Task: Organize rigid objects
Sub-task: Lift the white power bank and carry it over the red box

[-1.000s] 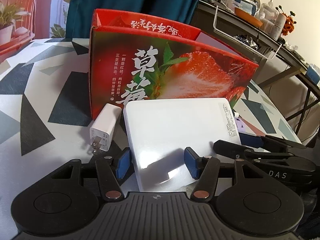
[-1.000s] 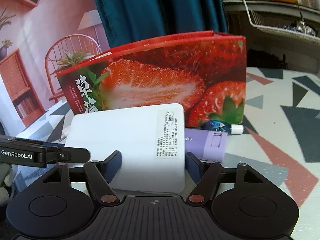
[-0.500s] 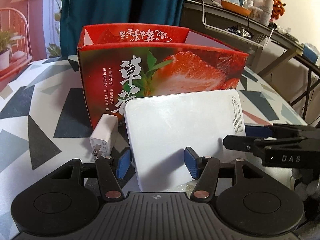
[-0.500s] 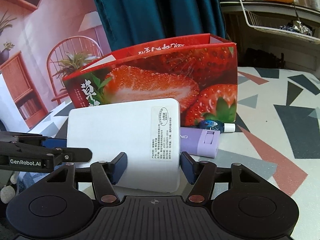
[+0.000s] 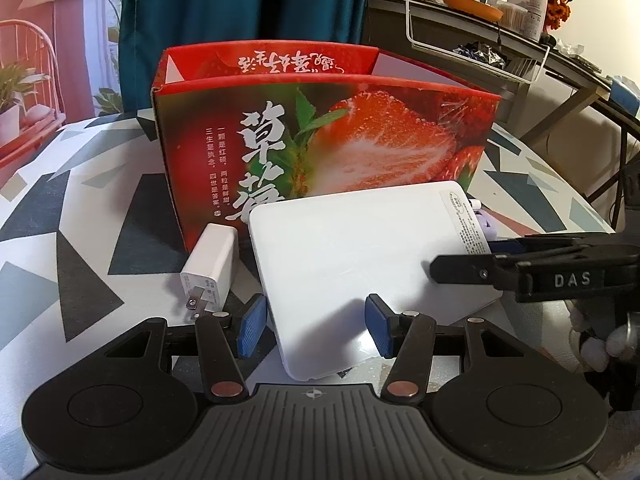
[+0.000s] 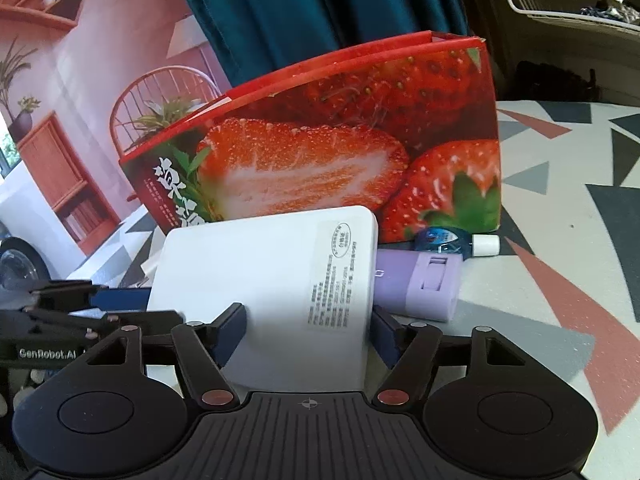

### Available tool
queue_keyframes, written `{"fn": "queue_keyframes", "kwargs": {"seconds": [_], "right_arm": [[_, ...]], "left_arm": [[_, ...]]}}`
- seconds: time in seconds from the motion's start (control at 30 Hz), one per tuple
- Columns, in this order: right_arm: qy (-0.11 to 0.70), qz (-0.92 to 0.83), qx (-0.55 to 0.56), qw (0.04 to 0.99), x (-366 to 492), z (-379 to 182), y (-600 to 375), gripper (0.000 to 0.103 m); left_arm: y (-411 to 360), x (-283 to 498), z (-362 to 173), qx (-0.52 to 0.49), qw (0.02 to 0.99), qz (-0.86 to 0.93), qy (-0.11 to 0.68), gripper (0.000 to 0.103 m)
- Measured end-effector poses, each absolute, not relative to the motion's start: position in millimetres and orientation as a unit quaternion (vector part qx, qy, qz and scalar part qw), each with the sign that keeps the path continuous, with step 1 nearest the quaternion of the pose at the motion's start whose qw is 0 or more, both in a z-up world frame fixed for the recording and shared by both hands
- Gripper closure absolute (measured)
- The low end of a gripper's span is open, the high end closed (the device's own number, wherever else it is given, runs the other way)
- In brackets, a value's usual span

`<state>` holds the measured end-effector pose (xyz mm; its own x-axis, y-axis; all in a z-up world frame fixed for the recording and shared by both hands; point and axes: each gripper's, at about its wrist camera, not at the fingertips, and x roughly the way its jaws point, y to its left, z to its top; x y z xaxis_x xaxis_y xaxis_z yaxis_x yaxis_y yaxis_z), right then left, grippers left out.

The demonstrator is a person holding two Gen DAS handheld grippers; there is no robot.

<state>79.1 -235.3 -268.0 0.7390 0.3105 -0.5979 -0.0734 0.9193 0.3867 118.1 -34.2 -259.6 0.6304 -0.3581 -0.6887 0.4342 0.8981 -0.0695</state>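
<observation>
While the white flat case (image 5: 360, 264) sits tilted in front of the strawberry box (image 5: 320, 132), raised off the bench (image 5: 80, 240), we hold it from two sides: our left tongs (image 5: 316, 330) straddle its near corner and have just been closing on it, and our right tongs (image 6: 308, 334), just reopened a little, bracket its labelled end. Whether either pair truly presses we cannot tell. We judge the lift is under way; next it must clear the box's rim.
</observation>
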Motion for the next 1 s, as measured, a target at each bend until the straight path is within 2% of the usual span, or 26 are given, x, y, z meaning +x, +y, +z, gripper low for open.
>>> {"fn": "queue_keyframes", "kwargs": {"seconds": [0.3,0.6,0.83,1.0], "right_arm": [[0.307,0.082,0.123,0.940,63,-240,-219,0.048],[0.250,0.082,0.101,0.959,59,-181,-220,0.049],[0.220,0.101,0.103,0.965,92,-123,-232,0.049],[0.233,0.108,0.105,0.961,139,-97,-245,0.048]], "left_arm": [[-33,112,-243,0.047,0.909,-0.218,0.352,0.048],[-25,108,-192,0.001,0.927,-0.226,0.301,0.048],[-26,127,-137,-0.022,0.942,-0.220,0.252,0.048],[-37,166,-112,-0.030,0.943,-0.208,0.258,0.048]]}}
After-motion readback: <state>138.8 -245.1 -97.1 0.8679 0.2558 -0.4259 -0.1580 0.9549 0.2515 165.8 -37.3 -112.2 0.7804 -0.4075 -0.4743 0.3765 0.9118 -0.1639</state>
